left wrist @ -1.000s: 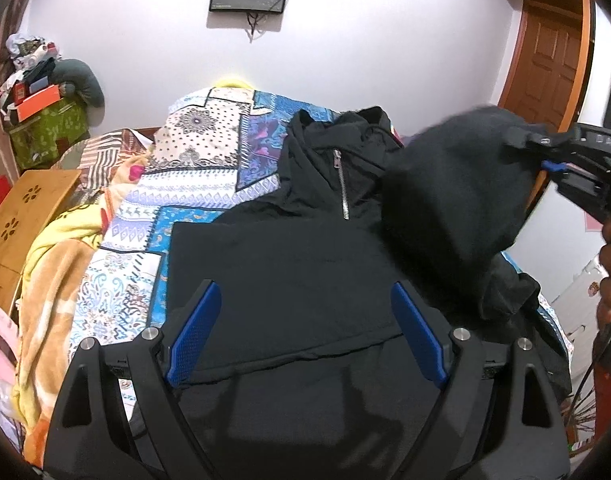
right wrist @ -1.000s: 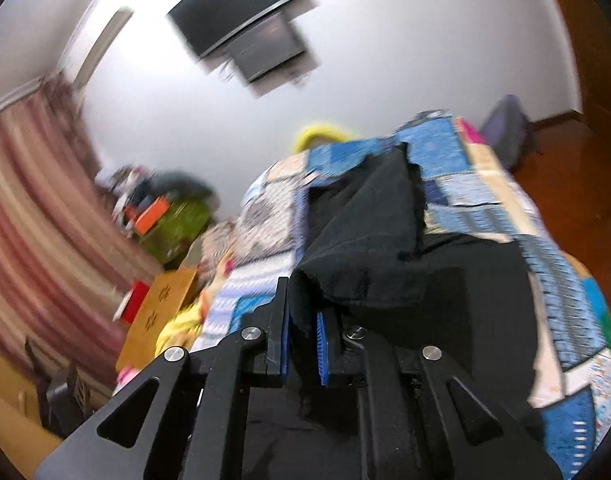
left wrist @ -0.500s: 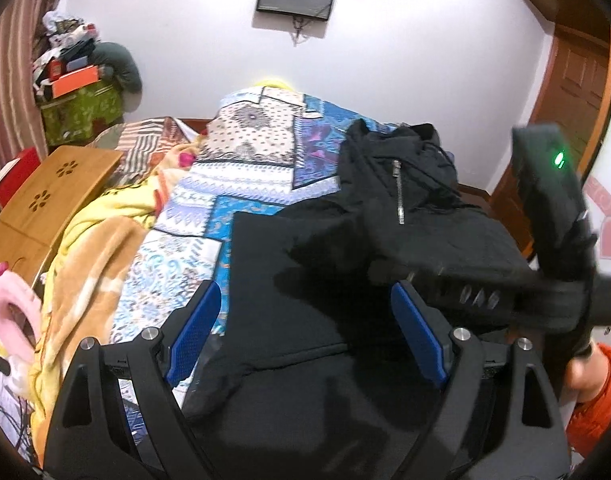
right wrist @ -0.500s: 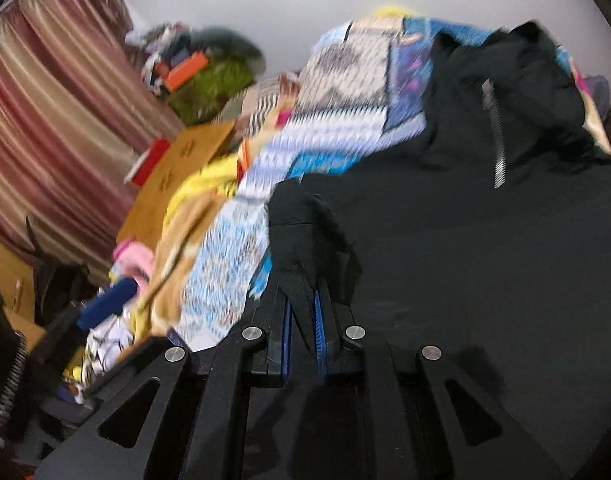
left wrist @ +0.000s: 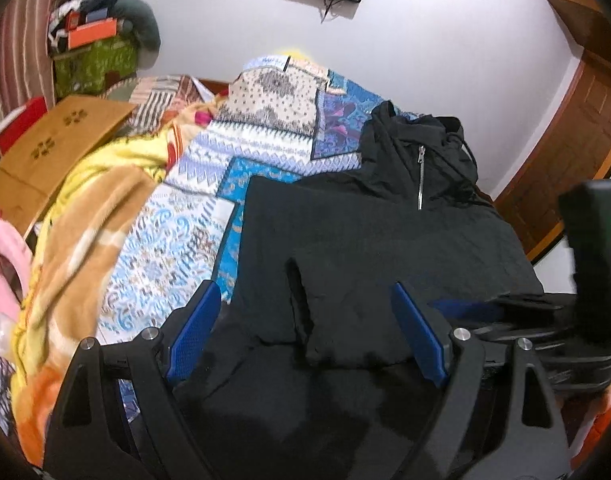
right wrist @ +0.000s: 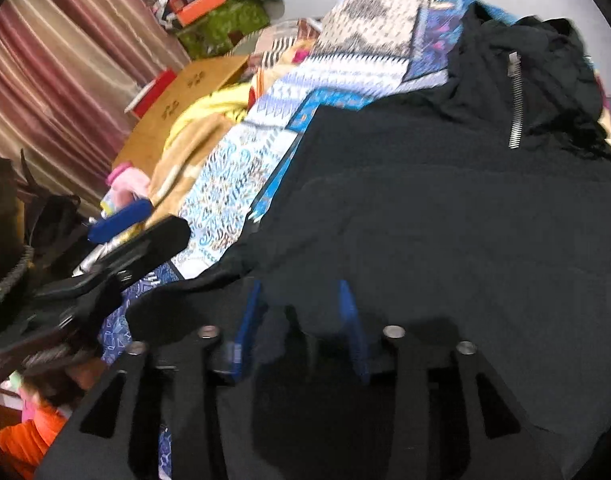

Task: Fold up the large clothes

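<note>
A black zip hoodie [left wrist: 385,220] lies spread on the bed, hood toward the wall, its zipper [left wrist: 420,178] facing up. One sleeve [left wrist: 357,300] is folded across the body, with its cuff near the bottom hem. My left gripper [left wrist: 305,324] hovers open over that cuff, touching nothing. My right gripper [right wrist: 301,312] points down at the hoodie [right wrist: 445,220] and its jaws are opening. The sleeve end [right wrist: 289,320] sits loose between the blue pads. The right gripper [left wrist: 473,310] comes in from the right in the left wrist view. The left gripper [right wrist: 137,228] shows at the left of the right wrist view.
A patterned blue quilt [left wrist: 265,152] covers the bed, with a yellow-brown blanket [left wrist: 97,216] along its left side. Beyond stand a low wooden table [left wrist: 53,148], a cluttered green box [left wrist: 93,60] and a striped curtain [right wrist: 65,60]. A wooden door [left wrist: 577,132] is at right.
The right gripper carried the sleeve from high on the right down across the hoodie's body, laid it there and parted its jaws. The left gripper drifted sideways, still open.
</note>
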Available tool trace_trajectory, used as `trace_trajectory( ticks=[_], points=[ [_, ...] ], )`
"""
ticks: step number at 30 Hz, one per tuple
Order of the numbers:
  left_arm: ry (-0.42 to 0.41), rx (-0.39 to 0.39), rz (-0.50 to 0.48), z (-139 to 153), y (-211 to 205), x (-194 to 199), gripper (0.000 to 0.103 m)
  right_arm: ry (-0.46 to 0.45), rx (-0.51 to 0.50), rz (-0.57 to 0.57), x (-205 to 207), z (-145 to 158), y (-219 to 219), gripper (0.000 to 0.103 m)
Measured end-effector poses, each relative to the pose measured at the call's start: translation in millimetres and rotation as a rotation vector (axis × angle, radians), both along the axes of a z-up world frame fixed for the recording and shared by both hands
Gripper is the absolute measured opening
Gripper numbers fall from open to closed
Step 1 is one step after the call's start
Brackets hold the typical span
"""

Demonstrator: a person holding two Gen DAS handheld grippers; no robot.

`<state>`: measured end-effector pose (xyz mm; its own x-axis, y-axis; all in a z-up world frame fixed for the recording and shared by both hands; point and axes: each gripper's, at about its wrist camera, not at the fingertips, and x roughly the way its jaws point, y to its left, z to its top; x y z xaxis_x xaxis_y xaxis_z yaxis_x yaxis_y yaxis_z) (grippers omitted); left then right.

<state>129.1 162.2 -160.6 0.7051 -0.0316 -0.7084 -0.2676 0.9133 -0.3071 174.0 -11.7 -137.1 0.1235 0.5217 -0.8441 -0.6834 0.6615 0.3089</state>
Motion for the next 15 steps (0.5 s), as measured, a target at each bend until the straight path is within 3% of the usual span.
trace_trajectory(
  ticks=[4, 8, 15],
  points=[
    [0.058, -0.105, 0.0, -18, 6, 1, 0.087, -0.092, 0.028, -0.054, 3, 20, -32, 0.043],
    [0.149, -0.263, -0.005, -49, 9, 7, 0.087, -0.183, 0.015, -0.179, 10, 37, -78, 0.043],
    [0.215, -0.481, 0.015, -83, 5, 18, 0.087, -0.268, 0.031, -0.419, 18, 52, -167, 0.05]
  ],
)
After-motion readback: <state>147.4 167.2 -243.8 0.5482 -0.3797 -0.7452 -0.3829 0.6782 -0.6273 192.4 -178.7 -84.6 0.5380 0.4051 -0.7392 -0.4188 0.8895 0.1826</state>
